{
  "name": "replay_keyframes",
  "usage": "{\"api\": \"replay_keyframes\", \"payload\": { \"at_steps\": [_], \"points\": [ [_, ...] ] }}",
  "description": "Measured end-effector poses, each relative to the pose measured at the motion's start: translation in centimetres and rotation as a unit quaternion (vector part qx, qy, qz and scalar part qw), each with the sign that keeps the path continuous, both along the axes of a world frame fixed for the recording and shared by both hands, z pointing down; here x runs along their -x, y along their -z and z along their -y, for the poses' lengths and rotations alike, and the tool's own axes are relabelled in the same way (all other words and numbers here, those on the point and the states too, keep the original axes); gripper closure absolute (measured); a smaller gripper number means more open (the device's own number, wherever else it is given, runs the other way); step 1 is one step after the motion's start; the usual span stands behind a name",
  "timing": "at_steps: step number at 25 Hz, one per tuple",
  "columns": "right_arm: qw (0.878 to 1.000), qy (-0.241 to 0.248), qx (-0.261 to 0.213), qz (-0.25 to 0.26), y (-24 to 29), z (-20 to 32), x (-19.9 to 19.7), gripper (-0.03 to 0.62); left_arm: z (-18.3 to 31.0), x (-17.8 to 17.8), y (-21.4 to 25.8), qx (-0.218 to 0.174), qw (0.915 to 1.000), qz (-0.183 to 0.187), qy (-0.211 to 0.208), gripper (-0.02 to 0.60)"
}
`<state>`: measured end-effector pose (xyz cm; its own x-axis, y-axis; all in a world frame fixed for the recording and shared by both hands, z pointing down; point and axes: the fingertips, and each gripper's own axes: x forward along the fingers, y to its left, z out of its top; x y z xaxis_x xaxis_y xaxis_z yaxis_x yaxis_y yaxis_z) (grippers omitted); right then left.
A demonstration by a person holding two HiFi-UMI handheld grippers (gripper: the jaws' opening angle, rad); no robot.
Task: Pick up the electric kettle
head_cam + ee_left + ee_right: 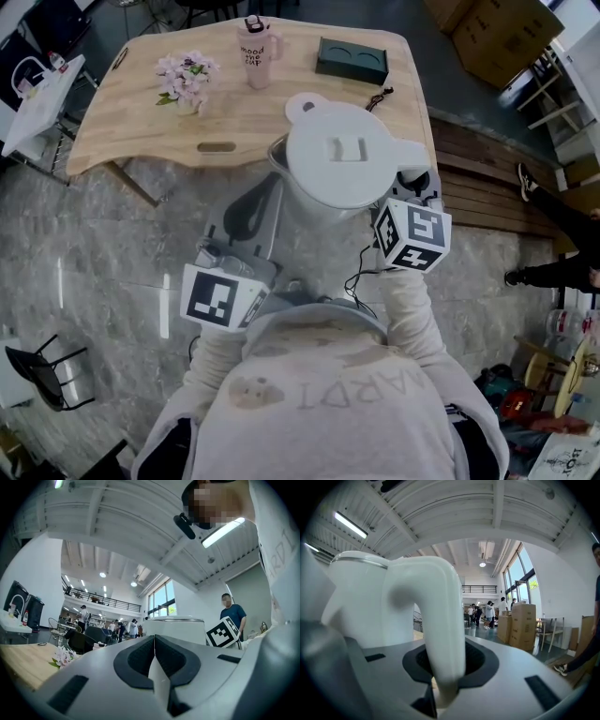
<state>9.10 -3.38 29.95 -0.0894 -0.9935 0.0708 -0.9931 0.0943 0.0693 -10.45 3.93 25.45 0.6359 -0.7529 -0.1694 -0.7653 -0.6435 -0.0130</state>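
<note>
The white kettle (342, 155) is shown held in the air at the near edge of the wooden table (141, 127), in front of the person's chest. Its curved handle (436, 616) is clamped between the narrowed jaws of the right gripper (443, 667), the body lying just left of them. The left gripper (154, 641) is closed on nothing, and the kettle is seen just beyond its tips.

The pink cup (258, 52) on the desk (141, 122) is showing small print that seems to read "mood"; the person's sweater (347, 394) is displaying "ARDI", upside down.
</note>
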Motion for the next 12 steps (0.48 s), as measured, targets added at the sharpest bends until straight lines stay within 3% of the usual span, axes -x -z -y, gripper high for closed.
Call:
{"api": "replay_keyframes", "payload": {
  "at_steps": [12],
  "points": [
    [1.0, 0.0, 0.003, 0.004, 0.5, -4.8, -3.3, 0.513, -3.3, -2.7, 0.2, 0.002, 0.9999, 0.006, 0.008, 0.568]
  ]
}}
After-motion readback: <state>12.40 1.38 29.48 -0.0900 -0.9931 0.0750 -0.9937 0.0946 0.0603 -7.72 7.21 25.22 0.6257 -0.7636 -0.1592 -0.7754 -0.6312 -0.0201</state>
